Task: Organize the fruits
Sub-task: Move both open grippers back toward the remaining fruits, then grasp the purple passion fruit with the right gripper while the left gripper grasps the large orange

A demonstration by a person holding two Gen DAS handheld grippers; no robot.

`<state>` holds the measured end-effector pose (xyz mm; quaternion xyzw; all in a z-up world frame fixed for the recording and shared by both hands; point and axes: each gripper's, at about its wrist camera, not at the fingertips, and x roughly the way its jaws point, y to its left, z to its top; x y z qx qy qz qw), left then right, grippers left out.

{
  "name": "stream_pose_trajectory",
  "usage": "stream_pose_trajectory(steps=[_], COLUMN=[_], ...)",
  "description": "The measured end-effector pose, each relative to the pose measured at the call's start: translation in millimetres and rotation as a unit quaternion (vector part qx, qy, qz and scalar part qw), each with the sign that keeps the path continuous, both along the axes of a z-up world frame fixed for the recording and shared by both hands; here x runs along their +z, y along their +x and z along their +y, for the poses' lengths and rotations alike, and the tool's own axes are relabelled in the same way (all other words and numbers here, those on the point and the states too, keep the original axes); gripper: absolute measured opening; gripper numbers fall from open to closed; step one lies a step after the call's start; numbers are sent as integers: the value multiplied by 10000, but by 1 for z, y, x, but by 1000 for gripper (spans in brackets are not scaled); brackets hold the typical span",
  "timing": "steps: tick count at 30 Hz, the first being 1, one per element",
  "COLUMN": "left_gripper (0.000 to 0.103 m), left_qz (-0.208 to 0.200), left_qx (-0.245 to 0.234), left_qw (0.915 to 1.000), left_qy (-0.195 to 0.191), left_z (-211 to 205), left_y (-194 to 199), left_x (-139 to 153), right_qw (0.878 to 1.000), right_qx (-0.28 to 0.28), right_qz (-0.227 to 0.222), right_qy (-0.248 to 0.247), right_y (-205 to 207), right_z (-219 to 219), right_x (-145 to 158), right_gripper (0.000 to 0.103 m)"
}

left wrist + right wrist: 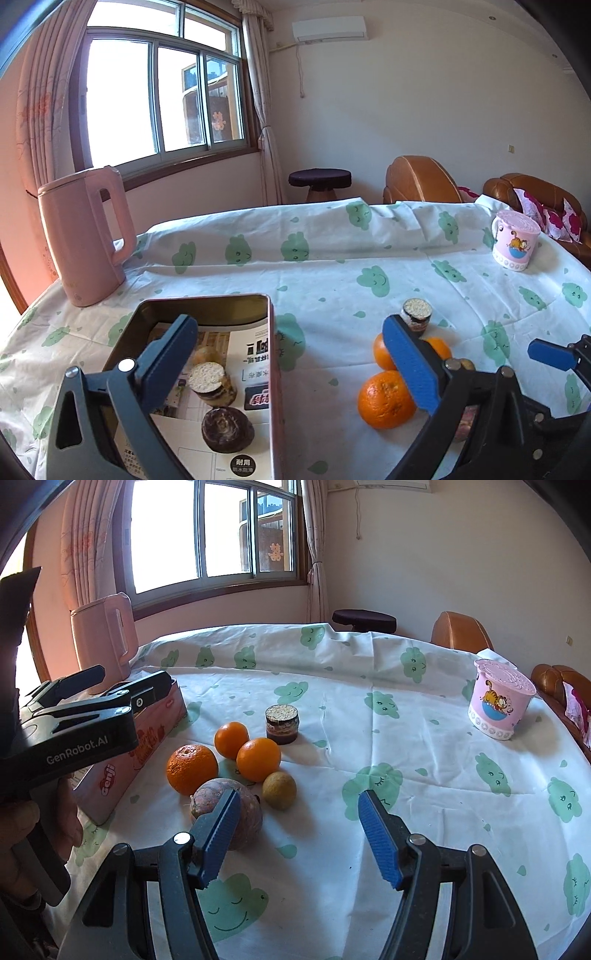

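Observation:
My left gripper (pixel 291 362) is open and hovers over the right wall of a pink tin (pixel 275 369). The tin holds a cut cane piece (pixel 208 376) and a dark round fruit (pixel 227 428). Three oranges (pixel 192 768) (pixel 231 738) (pixel 258 758), a small yellow-green fruit (pixel 279 789) and a mottled purple fruit (pixel 243 801) lie on the cloth right of the tin. Another cane piece (pixel 282 723) stands behind them. My right gripper (pixel 299 834) is open and empty, its left finger just in front of the purple fruit.
A pink kettle (pixel 85 236) stands at the back left and a lidded pink cartoon mug (pixel 498 705) at the far right. The table wears a white cloth with green clouds (pixel 406 760). A brown sofa (pixel 421 181) and a dark stool (pixel 319 181) stand beyond.

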<state>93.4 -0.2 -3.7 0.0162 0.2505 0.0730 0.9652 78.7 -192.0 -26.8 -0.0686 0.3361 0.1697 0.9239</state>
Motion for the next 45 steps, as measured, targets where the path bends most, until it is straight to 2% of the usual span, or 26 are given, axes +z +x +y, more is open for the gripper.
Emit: stream_pose_trajectory(steps=[4, 10, 14, 19, 20, 22, 24, 28, 31, 33, 34, 36, 38, 40, 43, 45], left_gripper=[103, 103, 103, 103, 103, 103, 103, 103, 102, 100, 99, 87, 85, 80, 74, 56], left_qz=[46, -30, 97, 100, 105, 124, 150, 236, 397, 537, 646, 882, 1102, 1265, 1428, 1428], left_qx=[139, 431, 442, 176, 115, -32, -223, -572, -795, -953, -1032, -1208, -1328, -1381, -1573, -1733], left_qw=[9998, 9986, 9989, 9996, 9997, 9998, 9996, 9981, 9960, 9940, 9925, 9887, 9849, 9823, 9771, 9743], left_qy=[-160, 309, -96, -206, -185, -161, -130, -29, 14, 57, 79, 117, 118, 97, -76, -154], left_z=[12, 20, 39, 33, 30, 23, 15, -3, -14, -22, -26, -33, -38, -40, -41, -42], left_y=[-1, -8, -10, -13, -13, -13, -14, -12, -8, -4, -2, 4, 9, 13, 17, 16], left_x=[-2, -8, -11, -9, -9, -10, -9, -11, -15, -19, -22, -27, -32, -36, -41, -41], right_qw=[9999, 9985, 9975, 9956, 9955, 9950, 9946, 9976, 9998, 9996, 9995, 9994, 9994, 9993, 9992, 9989], right_qx=[152, 542, 684, 753, 730, 691, 699, 410, -51, -217, -265, -311, -315, -318, -286, -221], right_qz=[8, 107, 164, 545, 606, 725, 763, 536, 143, 100, 149, 168, 169, 176, 231, 343], right_qy=[39, 49, -40, -72, -64, -64, 68, 137, -109, -137, -64, 25, 41, 65, 145, 217], right_y=[-3, -6, -4, 9, 11, 15, 16, 15, 17, 22, 24, 25, 25, 25, 26, 29], right_z=[8, 25, 34, 46, 45, 43, 38, 26, 16, 9, 5, 1, 1, 0, -1, -2], right_x=[1, -2, -6, -19, -21, -24, -24, -17, -8, -7, -7, -6, -6, -6, -6, -9], right_gripper=[68, 68, 68, 68, 66, 52, 52, 52, 52, 52, 52, 52, 52, 52, 52, 52])
